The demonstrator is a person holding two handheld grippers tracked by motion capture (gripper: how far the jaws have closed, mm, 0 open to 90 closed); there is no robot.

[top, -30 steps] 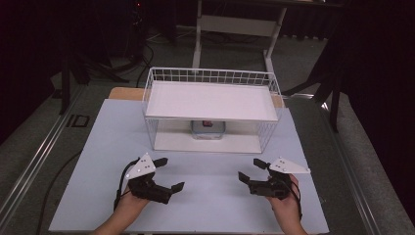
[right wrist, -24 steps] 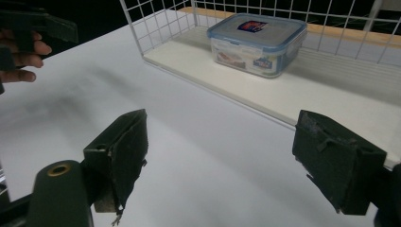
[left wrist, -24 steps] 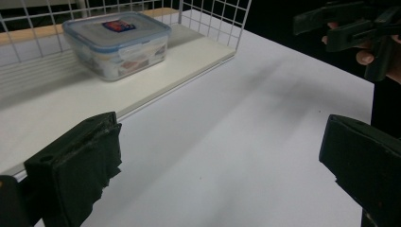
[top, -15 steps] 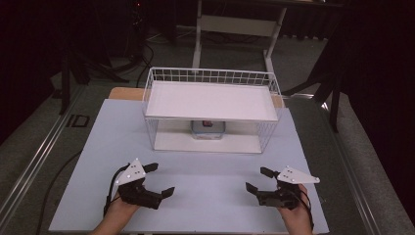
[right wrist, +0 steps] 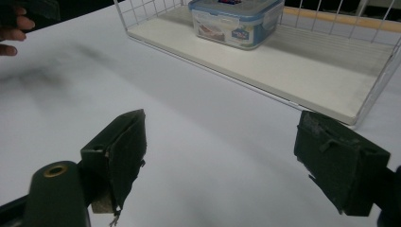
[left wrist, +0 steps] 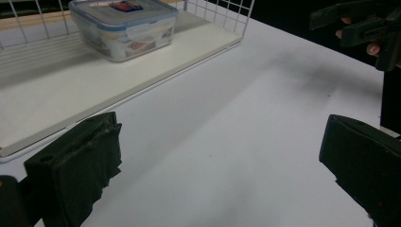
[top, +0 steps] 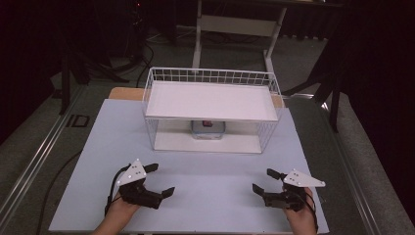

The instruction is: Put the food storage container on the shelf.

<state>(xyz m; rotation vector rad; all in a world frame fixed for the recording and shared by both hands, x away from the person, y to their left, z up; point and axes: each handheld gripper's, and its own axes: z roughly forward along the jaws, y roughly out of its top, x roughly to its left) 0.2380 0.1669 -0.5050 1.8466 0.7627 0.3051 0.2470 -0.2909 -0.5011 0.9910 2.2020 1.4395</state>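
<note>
Table [top: 98, 147]: pale matte sheet, bare at the near side. Wire rack [top: 211, 110]: white, two-tier, at the far centre. Clear lidded container [top: 208, 129]: on the rack's lower shelf, beneath the upper one. Left gripper [top: 159, 180] and right gripper [top: 261, 179]: near edge, well apart, jaws spread, holding nothing. Room: dim, grey floor, dark stand legs, cables beyond.

A lab-like recording space: white table [top: 98, 147], wire rack [top: 211, 105], dark surroundings, floor rails [top: 34, 161].
</note>
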